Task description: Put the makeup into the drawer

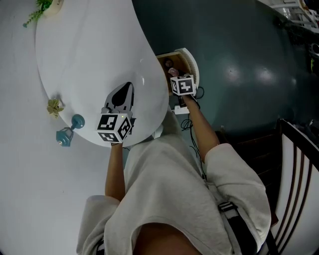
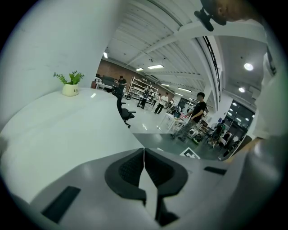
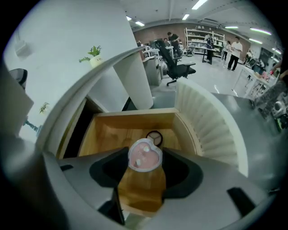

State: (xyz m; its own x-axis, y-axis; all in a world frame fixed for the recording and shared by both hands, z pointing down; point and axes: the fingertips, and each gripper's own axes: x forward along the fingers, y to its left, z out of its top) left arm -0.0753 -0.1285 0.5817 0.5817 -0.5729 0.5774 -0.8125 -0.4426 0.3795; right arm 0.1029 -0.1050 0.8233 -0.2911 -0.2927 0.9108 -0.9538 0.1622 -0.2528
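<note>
Drawer [image 3: 112, 130] holds round compact [image 3: 154, 136]; right gripper [image 3: 145, 152] grips heart compact [image 3: 144, 159].

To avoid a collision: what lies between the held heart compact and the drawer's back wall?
A round compact, shown in the right gripper view.

drawer [image 3: 135, 118]: open under the surface [image 1: 89, 60], at its right edge | compact [image 3: 154, 136]: in drawer, toward the back | makeup case [image 3: 145, 158]: between right tool [image 3: 144, 155] jaws, above drawer | left tool [image 2: 144, 161]: over surface, near its edge | plant [image 1: 37, 12]: on surface, far-left end
</note>
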